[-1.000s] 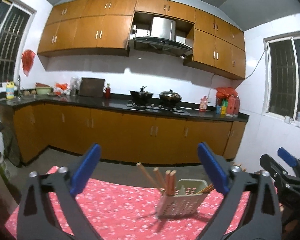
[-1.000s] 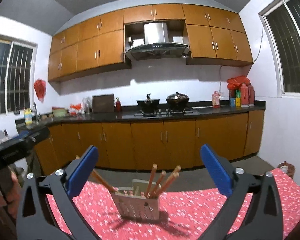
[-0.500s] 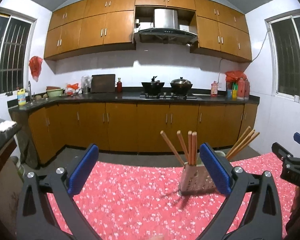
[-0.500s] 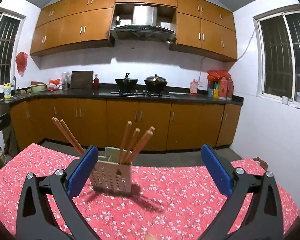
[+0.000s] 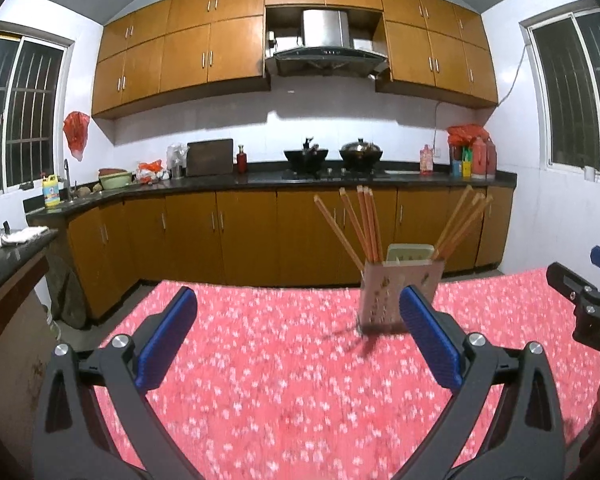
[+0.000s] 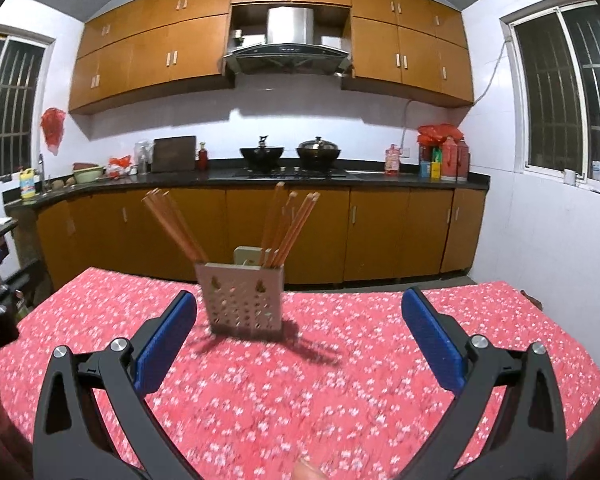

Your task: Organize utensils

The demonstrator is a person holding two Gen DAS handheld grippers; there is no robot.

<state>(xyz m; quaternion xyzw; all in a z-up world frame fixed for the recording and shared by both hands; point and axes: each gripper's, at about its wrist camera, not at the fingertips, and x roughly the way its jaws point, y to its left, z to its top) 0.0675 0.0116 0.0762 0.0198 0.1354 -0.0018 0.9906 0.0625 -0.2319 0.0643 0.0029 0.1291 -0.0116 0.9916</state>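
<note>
Both hand-held grippers (image 5: pixel 296 336) (image 6: pixel 298 336) lower than before, chopstick holder (image 6: pixel 242 300) nearer.

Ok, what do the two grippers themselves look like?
Both match. The left gripper and right gripper each have two black plastic arms with triangular cut-outs and silver round bolts. The jaws carry ribbed blue pads. No cables or sleeves show.
</note>
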